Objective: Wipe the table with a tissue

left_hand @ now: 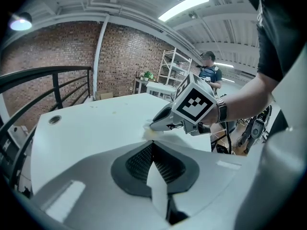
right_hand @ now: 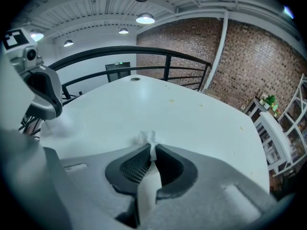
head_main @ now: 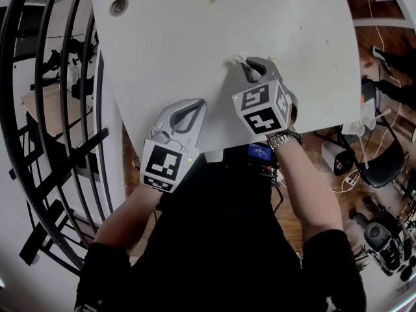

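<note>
The white crumpled paper tissue (right_hand: pixel 147 139) is sitting clamped between the jaws of the right hand-held gripper (right_hand: pixel 152 150), its tuft poking past the tips down at the flat white bench (head_main: pixel 195 38), close to the bench's near edge. The left hand-held gripper (left_hand: pixel 153 145) is hanging over that same bench edge, jaws pressed together on nothing.

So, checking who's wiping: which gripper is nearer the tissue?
Right. The right gripper is shut on the tissue; the left gripper sits apart, back by the table's near edge.
</note>
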Demonstrator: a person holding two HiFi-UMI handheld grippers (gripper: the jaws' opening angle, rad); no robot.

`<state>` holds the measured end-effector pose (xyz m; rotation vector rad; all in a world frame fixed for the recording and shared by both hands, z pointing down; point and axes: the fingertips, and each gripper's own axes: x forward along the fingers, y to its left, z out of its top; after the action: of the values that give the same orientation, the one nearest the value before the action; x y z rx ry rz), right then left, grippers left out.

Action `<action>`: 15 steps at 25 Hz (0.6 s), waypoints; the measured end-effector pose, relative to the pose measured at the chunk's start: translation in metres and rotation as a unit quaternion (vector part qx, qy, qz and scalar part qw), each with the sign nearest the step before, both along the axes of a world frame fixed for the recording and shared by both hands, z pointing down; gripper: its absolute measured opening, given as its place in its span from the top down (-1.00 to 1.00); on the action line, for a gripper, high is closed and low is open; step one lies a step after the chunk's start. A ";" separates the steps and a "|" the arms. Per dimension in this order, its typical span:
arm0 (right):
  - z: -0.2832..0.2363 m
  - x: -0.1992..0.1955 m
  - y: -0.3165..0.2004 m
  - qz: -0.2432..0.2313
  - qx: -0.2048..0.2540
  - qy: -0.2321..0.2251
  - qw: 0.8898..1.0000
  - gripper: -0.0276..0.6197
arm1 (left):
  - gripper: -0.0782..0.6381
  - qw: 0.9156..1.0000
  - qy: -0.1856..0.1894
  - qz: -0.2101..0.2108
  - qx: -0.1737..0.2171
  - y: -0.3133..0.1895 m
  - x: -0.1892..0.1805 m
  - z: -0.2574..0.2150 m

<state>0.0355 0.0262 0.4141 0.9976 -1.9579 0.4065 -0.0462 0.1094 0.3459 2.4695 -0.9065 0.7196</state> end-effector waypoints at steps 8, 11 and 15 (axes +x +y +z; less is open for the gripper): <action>0.004 0.023 0.002 0.015 -0.002 0.001 1.000 0.85 | 0.75 1.000 -0.005 0.010 -0.004 0.002 0.016 0.003; 0.007 0.033 0.001 0.020 -0.003 0.001 1.000 0.85 | 0.75 1.000 -0.006 0.014 -0.005 0.000 0.025 0.005; 0.016 0.038 0.000 0.025 -0.007 0.003 1.000 0.85 | 0.75 1.000 -0.004 0.019 -0.010 -0.002 0.029 0.013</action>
<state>0.0733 0.0258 0.4299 1.0398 -1.9252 0.4458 -0.0171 0.1074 0.3588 2.4744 -0.8543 0.7469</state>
